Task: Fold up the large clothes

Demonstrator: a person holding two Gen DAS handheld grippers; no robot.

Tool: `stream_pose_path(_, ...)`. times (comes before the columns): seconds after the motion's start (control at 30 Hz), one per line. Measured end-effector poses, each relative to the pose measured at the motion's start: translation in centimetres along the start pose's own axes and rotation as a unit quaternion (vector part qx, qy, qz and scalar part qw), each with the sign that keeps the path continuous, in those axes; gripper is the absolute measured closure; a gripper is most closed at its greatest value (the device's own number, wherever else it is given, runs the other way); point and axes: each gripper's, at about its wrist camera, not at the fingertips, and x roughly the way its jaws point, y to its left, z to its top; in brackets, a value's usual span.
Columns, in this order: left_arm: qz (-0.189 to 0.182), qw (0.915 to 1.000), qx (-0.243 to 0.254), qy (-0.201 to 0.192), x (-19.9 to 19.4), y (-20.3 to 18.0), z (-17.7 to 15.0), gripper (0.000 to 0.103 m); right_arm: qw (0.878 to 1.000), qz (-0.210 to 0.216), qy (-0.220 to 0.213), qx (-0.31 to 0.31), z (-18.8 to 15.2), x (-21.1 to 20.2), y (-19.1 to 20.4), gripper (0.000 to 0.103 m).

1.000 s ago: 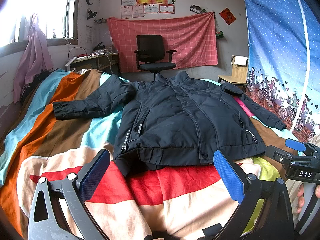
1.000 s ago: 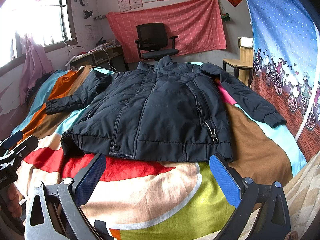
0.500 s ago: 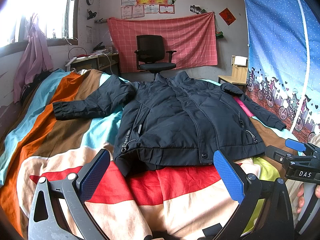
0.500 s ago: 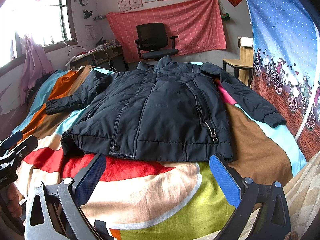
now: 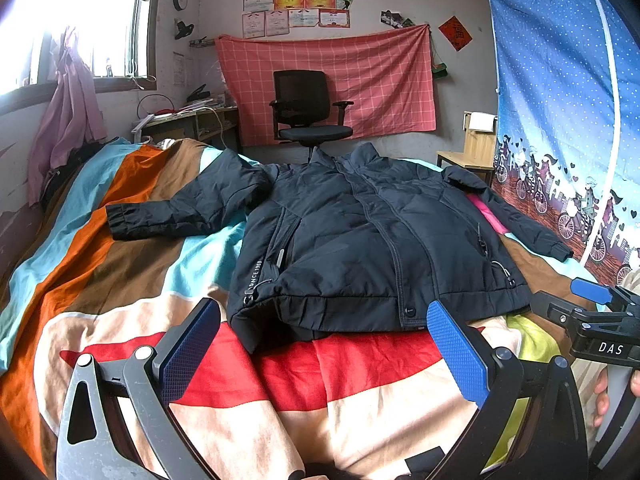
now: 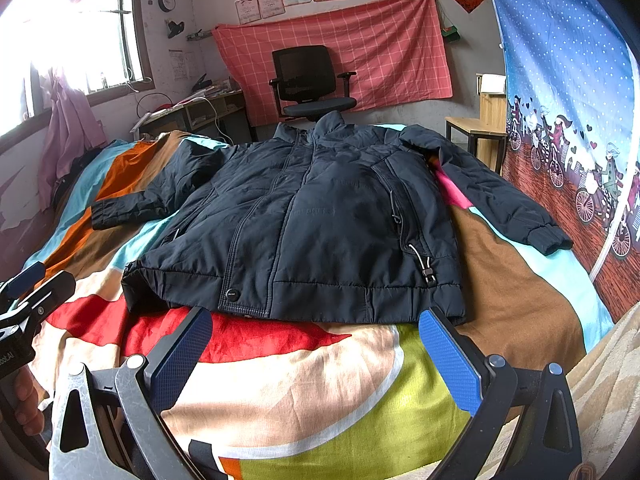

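A dark navy padded jacket (image 5: 360, 248) lies flat, front up, on a bed with a multicoloured striped sheet (image 5: 120, 264), both sleeves spread out to the sides. It also shows in the right wrist view (image 6: 320, 216). My left gripper (image 5: 324, 352) is open and empty, hovering just short of the jacket's hem near its left corner. My right gripper (image 6: 316, 354) is open and empty, just short of the hem towards its right corner. Each gripper shows at the edge of the other's view.
A black office chair (image 5: 308, 112) stands beyond the bed in front of a red checked cloth (image 5: 360, 80). A desk (image 5: 192, 120) and a window are at the left. A blue printed curtain (image 5: 560, 120) and a wooden stool (image 5: 476, 152) are at the right.
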Motion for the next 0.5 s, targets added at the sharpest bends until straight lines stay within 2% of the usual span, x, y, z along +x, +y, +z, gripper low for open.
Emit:
stream_pose_path(0.33,0.0,1.0,-0.001,0.001,0.01,0.03,-0.02,0.002,1.0,0.001,0.0,0.001,0.0,0.03,-0.12,0.0)
stream_pose_path(0.5,0.013,0.9999,0.002,0.005,0.25,0.03,0.21,0.002,1.0,0.0,0.004,0.002,-0.01,0.08,-0.16,0.0)
